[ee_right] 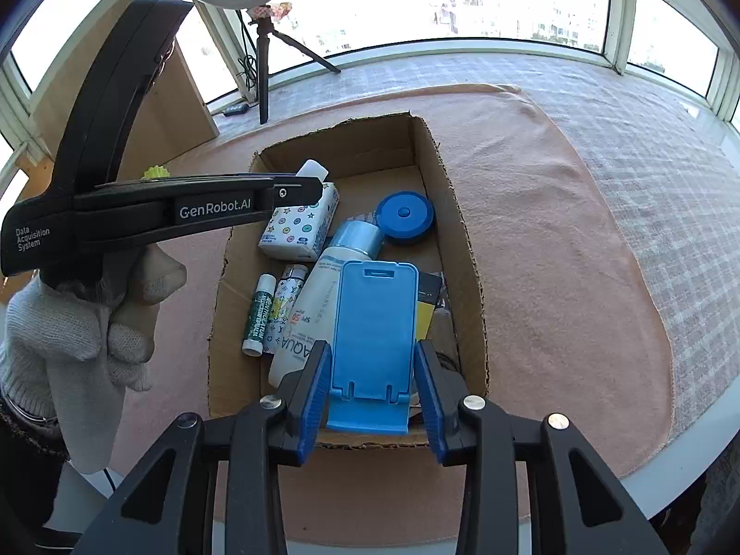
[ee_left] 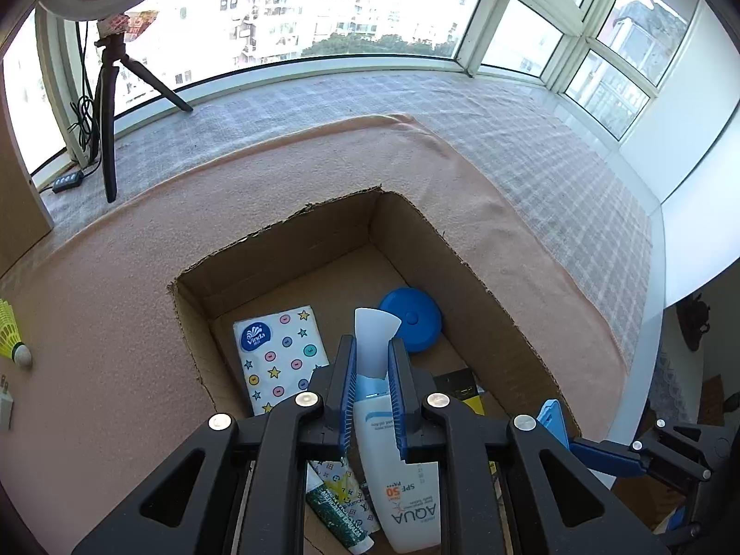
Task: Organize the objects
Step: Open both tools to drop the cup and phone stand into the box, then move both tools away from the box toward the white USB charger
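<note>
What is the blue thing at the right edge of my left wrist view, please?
Observer: A blue phone stand, gripped near its base by the right gripper.
Operator: Thank you. Where is it hanging?
Observer: Over the near end of the cardboard box.
Operator: And what is holding my left gripper?
Observer: A hand in a white glove holds the left gripper, which is shut on a white piece.
</note>
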`<state>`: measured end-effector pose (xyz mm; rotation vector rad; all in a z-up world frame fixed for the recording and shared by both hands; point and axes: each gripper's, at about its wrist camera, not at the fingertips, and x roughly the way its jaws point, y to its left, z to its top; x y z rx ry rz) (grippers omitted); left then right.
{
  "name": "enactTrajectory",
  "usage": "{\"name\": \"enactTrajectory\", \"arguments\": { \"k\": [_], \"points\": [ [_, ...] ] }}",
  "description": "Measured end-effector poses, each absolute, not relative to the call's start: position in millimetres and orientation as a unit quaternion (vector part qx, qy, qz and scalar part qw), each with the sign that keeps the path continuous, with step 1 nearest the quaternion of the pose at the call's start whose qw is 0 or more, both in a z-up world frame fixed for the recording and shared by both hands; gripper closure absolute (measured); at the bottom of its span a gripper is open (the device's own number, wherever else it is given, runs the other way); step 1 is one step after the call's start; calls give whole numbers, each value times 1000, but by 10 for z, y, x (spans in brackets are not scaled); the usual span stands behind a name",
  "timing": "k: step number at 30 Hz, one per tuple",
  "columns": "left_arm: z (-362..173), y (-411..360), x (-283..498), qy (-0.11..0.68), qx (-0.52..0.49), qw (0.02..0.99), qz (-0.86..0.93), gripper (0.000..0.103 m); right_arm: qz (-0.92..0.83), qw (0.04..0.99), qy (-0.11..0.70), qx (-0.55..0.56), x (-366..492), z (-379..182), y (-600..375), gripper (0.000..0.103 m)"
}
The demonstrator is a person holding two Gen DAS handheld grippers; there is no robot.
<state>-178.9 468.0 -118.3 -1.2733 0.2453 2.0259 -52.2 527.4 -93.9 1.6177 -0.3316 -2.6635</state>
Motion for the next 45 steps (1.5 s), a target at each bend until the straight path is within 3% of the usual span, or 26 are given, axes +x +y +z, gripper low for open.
{"name": "enactTrajectory", "arguments": {
  "k": [2,3,4,6,7,9,10,29,45],
  "points": [
    [-1174,4737,-1821,95,-490,363,787,83,-851,4,-105,515,-522,-937,5274,70],
    [-1170,4760,-1837,94,-489,364,787,73,-852,5,-106,512,-526,-926,5279,70],
    [-1168,4775,-1850,93,-491,365,786,52,-854,8,-107,509,-522,-916,5281,69],
    [-1145,4762,-1867,89,-487,363,789,23,-857,19,-113,503,-508,-895,5285,64],
    [-1131,4744,-1873,89,-483,364,791,22,-857,28,-118,502,-498,-888,5285,60],
    [-1123,4701,-1890,95,-480,360,795,22,-859,32,-122,496,-478,-867,5277,45],
    [-1121,4671,-1896,96,-479,356,797,22,-861,29,-120,493,-470,-858,5267,44],
    [-727,3454,-1823,80,-445,310,836,22,-877,31,-113,465,-660,-762,4731,44],
    [-845,1341,-2240,31,-475,201,856,22,-878,94,-115,456,-1232,-667,3680,44]
  ]
}}
